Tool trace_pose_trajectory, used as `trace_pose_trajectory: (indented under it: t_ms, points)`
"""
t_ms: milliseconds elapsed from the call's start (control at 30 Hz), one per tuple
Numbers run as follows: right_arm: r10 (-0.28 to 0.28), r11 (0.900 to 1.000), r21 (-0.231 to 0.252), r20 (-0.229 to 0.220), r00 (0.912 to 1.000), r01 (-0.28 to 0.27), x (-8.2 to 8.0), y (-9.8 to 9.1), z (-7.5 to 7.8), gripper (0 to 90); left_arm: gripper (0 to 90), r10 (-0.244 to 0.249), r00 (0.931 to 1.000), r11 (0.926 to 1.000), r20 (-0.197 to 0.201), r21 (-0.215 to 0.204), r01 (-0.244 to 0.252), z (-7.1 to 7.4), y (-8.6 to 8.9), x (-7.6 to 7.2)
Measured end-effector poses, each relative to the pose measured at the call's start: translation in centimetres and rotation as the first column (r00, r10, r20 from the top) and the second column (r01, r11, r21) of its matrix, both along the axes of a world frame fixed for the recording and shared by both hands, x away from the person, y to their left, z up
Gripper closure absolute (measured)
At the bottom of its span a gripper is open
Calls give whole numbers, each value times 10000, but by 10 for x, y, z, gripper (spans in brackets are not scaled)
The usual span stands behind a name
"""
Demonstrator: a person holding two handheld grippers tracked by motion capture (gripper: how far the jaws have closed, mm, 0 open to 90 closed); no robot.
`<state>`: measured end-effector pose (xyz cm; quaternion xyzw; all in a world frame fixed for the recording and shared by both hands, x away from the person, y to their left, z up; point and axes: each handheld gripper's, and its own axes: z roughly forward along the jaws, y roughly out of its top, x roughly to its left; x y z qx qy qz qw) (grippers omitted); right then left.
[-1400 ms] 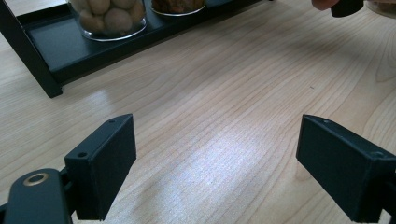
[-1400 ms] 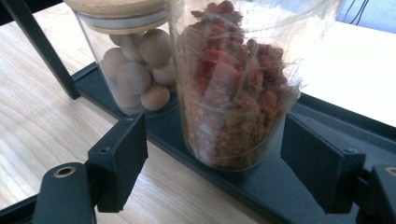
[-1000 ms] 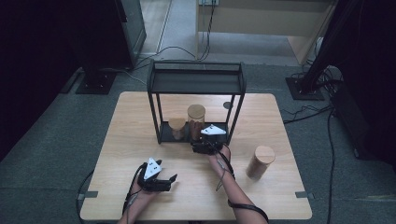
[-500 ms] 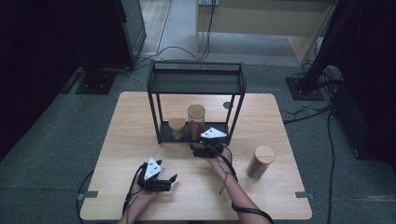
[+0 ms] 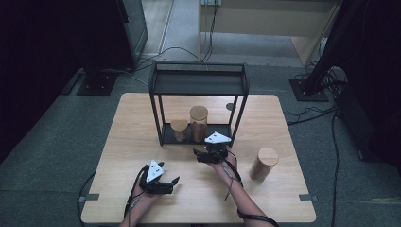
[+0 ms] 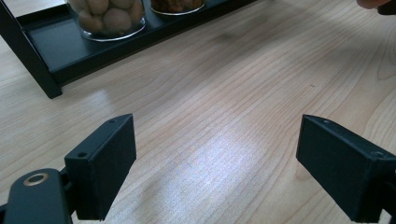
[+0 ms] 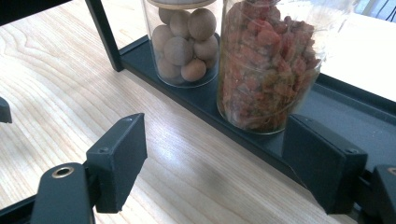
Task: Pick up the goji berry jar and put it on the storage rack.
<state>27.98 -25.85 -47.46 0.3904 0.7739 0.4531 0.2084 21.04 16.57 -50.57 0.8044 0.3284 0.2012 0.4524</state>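
A black metal shelf [image 5: 198,83] stands at the middle of the wooden table [image 5: 127,142]. On its bottom tray [image 7: 348,105] are a short jar of round brown balls [image 7: 184,42] and a taller jar of reddish dried pieces [image 7: 266,65]. My right gripper [image 5: 204,154] hovers just in front of the tray, open and empty, and faces both jars [image 7: 215,123]. My left gripper [image 5: 171,184] sits low near the table's front edge, open with bare wood between its jaws [image 6: 217,123]. The same two jars [image 5: 179,128] [image 5: 198,121] show in the high view.
A third wood-lidded jar [image 5: 263,163] stands on the table right of my right hand. The shelf's black corner post [image 6: 28,56] is ahead and left of my left gripper. Cables and dark stands lie on the floor around the table.
My right gripper has drawn back a little from the shelf toward the near edge. The left gripper has stayed put.
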Motion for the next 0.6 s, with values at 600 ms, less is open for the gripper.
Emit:
trace_pose_trajectory:
  t_ms: [600]
  points:
    - [388,9992,-50,-121,9992,-389,-11,-13,0,218,120,-1,10000,10000,-15,15,1,0,0,0]
